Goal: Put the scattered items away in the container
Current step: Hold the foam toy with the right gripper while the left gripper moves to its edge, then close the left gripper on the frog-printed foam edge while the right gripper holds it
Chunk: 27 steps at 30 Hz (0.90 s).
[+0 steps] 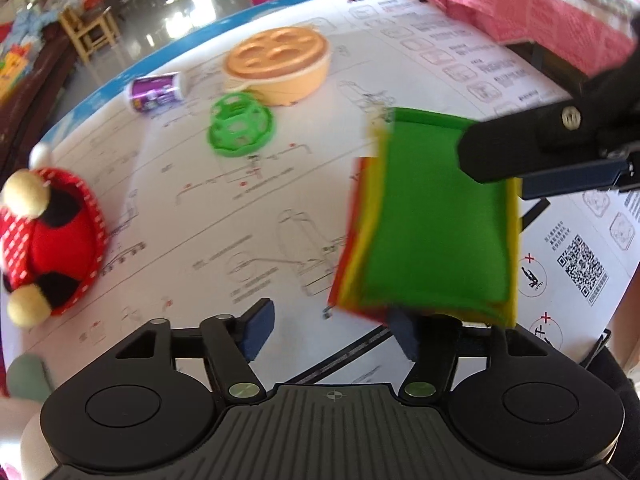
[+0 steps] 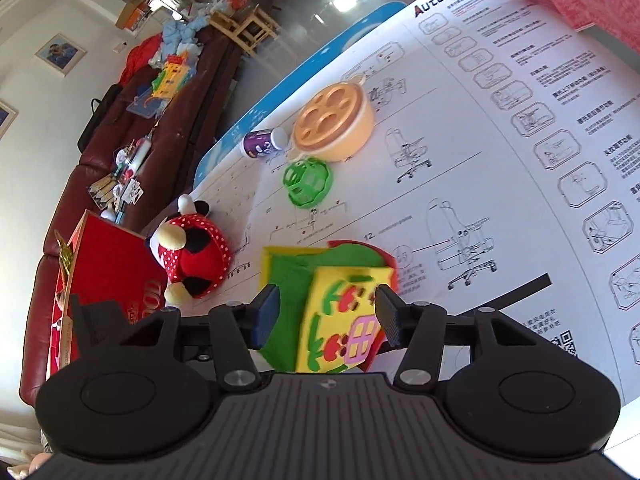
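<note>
A soft cloth book (image 1: 436, 220) with green, yellow and red pages is held up above the table; in the right wrist view its yellow cover (image 2: 340, 320) lies between the jaws. My right gripper (image 2: 326, 318) is open around the book, its finger (image 1: 516, 152) reaching over the top in the left wrist view. My left gripper (image 1: 332, 332) is open, its right pad (image 1: 404, 336) just under the book's lower edge. On the table lie a green lattice ball (image 1: 240, 124), an orange round lidded box (image 1: 280, 64), a purple bottle (image 1: 156, 92) and a red ladybug plush (image 1: 52, 240).
A white instruction sheet (image 1: 224, 216) covers the table. A pink cloth-covered object (image 1: 532, 4) stands at the far right. A red box (image 2: 104, 280) sits by the table's left edge in the right wrist view, with a sofa (image 2: 160, 128) of clutter beyond.
</note>
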{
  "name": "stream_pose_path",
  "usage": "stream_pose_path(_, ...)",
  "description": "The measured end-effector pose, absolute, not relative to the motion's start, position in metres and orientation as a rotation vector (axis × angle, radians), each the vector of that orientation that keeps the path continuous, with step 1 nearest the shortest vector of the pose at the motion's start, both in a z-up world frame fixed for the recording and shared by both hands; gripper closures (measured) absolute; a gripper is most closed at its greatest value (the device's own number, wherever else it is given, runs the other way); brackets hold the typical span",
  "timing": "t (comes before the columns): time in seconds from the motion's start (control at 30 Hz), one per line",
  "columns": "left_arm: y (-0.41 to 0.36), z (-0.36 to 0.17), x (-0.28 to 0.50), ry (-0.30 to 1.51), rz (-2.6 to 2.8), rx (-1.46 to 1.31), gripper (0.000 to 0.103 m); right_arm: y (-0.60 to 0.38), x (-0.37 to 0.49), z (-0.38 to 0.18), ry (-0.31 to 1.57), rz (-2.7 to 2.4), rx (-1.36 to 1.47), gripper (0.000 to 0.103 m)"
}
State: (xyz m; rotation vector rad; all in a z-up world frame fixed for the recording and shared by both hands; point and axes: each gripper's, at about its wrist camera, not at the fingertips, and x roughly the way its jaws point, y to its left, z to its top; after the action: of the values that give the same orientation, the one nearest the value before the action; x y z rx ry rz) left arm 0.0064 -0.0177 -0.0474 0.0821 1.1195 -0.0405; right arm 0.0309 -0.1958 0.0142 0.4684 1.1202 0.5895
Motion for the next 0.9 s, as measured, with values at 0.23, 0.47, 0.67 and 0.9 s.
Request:
stream_pose_path(0.23,0.005,-0.032,-0.013,1.082,-0.022,0.019,0.021,-0.183,0.029,0.013,1.125,0.587,0.416,0.047)
stream_pose_path(0.47,-0.006,-0.04,-0.012,1.095,-0.035,0.03,0.021,-0.187,0.032,0.008,1.108,0.539,0.405,0.05)
stream_pose_path(0.67,-0.015,-0.04,-0.001,1.101,-0.048,-0.003,0.021,-0.21,0.044,0.009,1.067,0.464,0.423,0.05)
stream_pose_path(0.9,-0.024,-0.032,0.011,1.092,-0.062,-0.024,0.023,-0.228,0.044,0.001,1.052,0.426,0.429,0.049)
